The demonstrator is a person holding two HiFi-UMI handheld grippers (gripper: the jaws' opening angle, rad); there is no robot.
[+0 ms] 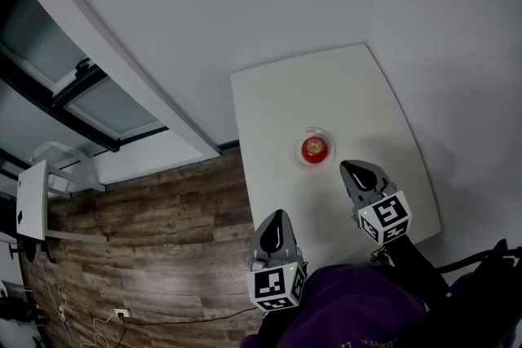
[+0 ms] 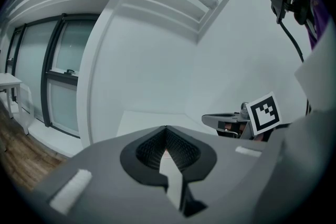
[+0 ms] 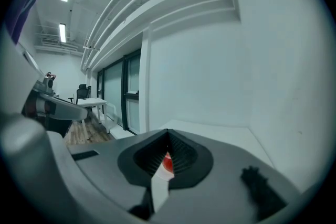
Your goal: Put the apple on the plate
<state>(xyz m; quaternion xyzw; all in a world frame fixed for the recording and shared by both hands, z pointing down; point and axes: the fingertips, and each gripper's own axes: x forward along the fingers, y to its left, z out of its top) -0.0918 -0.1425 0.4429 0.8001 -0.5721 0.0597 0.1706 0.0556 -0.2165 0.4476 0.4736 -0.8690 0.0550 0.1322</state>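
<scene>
The apple (image 1: 315, 148) sits on the plate (image 1: 298, 160) near the middle of the white table (image 1: 277, 94), so the job looks done. The sound course now is to hold both tools back and avoid nudging the plate. The right gripper (image 1: 346, 167) is clenched on nothing, its tip close beside the plate without touching. The left gripper (image 1: 280, 215) is likewise closed and empty, farther off by the table's edge.

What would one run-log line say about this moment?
apple: on plate | left gripper: shut, empty, apart from plate | right gripper: shut, empty, just short of plate | task: looks done
</scene>
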